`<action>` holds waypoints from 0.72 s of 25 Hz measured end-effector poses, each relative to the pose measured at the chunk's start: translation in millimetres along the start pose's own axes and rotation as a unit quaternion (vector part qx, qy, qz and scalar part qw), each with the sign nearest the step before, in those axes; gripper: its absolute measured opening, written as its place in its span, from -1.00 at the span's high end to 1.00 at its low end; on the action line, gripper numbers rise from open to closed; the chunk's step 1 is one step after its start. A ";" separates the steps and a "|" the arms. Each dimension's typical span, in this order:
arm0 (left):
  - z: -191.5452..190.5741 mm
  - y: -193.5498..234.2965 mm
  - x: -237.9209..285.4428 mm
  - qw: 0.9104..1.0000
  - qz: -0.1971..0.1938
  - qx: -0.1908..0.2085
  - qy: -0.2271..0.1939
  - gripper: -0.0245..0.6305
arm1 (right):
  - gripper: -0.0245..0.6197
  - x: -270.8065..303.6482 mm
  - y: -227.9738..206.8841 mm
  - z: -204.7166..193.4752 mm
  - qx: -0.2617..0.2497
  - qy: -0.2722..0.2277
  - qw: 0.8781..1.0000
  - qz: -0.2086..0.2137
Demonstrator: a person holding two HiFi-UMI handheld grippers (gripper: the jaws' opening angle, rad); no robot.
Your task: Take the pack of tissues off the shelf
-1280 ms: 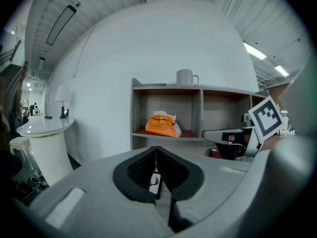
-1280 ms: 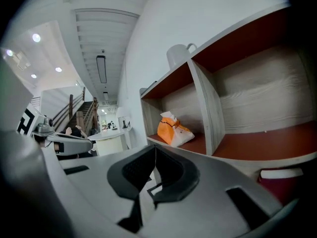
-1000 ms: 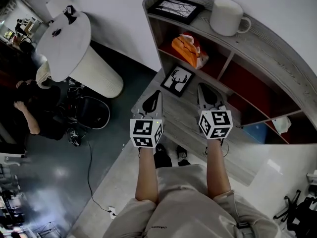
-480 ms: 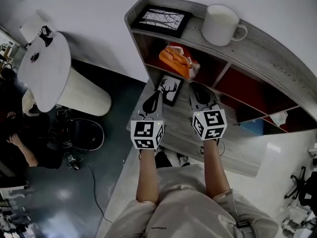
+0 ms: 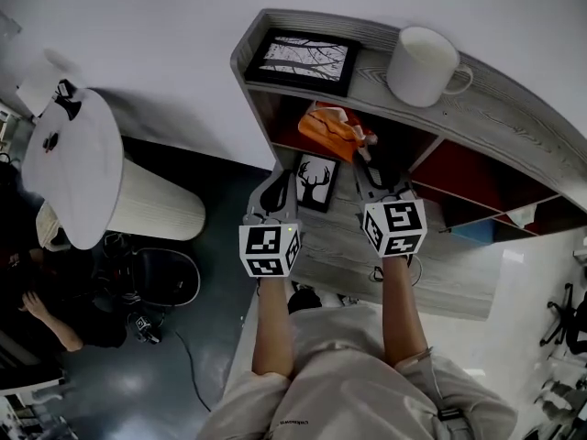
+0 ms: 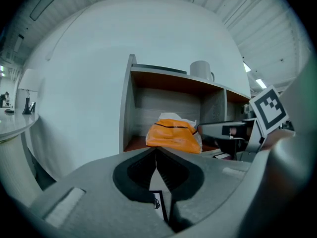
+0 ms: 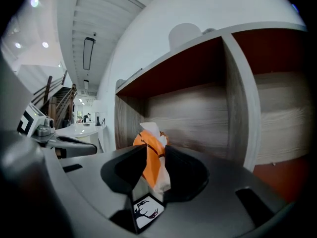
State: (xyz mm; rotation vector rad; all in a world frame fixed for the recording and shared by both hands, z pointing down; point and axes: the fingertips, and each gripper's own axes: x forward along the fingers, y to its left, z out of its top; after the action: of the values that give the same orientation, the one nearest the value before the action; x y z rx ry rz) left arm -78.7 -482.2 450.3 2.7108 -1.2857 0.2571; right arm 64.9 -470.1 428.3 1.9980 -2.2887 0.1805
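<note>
The orange pack of tissues (image 5: 335,131) lies in the shelf's upper left compartment, a white tissue sticking out at its right end. My right gripper (image 5: 369,174) points at that compartment from just in front. Its jaws are opening, and the pack (image 7: 152,155) shows through the gap beyond the tips, with no pad touching it. My left gripper (image 5: 275,187) hovers shut and empty over the lower ledge to the left. In the left gripper view the pack (image 6: 173,135) sits ahead and slightly right of the left gripper (image 6: 156,150).
A black-framed deer picture (image 5: 314,181) lies on the ledge between the grippers. On the shelf top (image 5: 514,108) stand a framed picture (image 5: 303,58) and a white mug (image 5: 424,58). A round white table (image 5: 73,168) is to the left, with a chair (image 5: 170,278) below it.
Both grippers have moved forward toward the shelf, the right one up to the compartment with the pack. The right jaws have gone from shut to parted.
</note>
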 end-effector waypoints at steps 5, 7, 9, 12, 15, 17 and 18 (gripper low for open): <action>2.1 16.2 9.3 1.000 -0.004 -0.002 0.003 0.89 | 0.36 17.6 1.8 0.6 -0.023 0.015 1.000 -0.007; 2.6 19.9 11.0 1.000 -0.003 -0.001 0.002 0.89 | 0.32 23.1 1.1 -2.1 -0.043 0.026 0.999 -0.016; 2.8 22.3 11.7 1.000 -0.003 0.000 0.001 0.89 | 0.31 28.0 -0.1 -7.8 -0.059 0.040 0.997 -0.022; 2.6 24.4 11.0 1.000 0.001 0.002 0.001 0.89 | 0.42 32.3 -3.6 -16.1 -0.066 0.057 0.996 -0.030; 1.7 27.1 8.0 1.000 0.010 0.001 0.001 0.89 | 0.66 32.6 -4.8 -15.6 -0.067 0.050 0.996 -0.028; 1.5 27.6 4.5 1.000 0.016 0.000 0.000 0.89 | 0.76 31.7 -6.2 -13.5 -0.066 0.042 0.997 -0.027; 1.7 27.3 2.6 1.000 0.019 0.000 -0.001 0.89 | 0.78 30.6 -7.2 -12.1 -0.066 0.038 0.997 -0.028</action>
State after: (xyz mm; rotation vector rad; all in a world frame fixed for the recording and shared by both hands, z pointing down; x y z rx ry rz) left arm -98.1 -501.6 450.4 2.6888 -1.3376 0.2589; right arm 67.8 -499.2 445.1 1.9527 -2.1360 0.0976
